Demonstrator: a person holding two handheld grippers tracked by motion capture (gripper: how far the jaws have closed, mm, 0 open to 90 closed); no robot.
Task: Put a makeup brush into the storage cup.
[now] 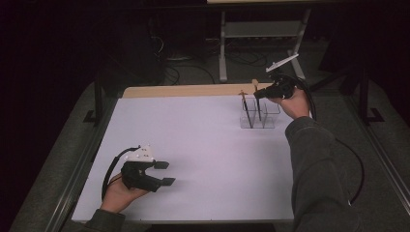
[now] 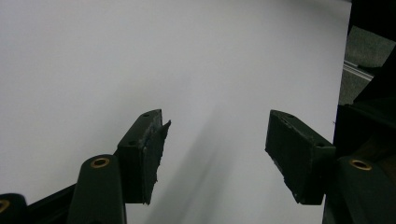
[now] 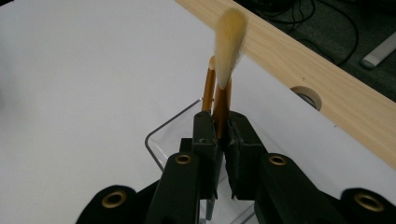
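Clamped in the right gripper (image 3: 223, 135) is 1 brush (image 3: 224, 84), its jaws closed tight on the amber handle with the pale bristle tuft pointing up. That brush is held standing in the clear holder (image 1: 260, 116) at the far right of the white table (image 1: 193, 145), beside a 2nd brush (image 1: 246, 107). Near the front left, the left gripper (image 1: 164, 173) is held with jaws wide apart, nothing between them.

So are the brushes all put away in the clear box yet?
One brush already stands in the clear holder. The right gripper has its jaws shut on a second brush, bristles up, right over the holder, so letting go is left. The left gripper rests open on the white table, holding nothing.
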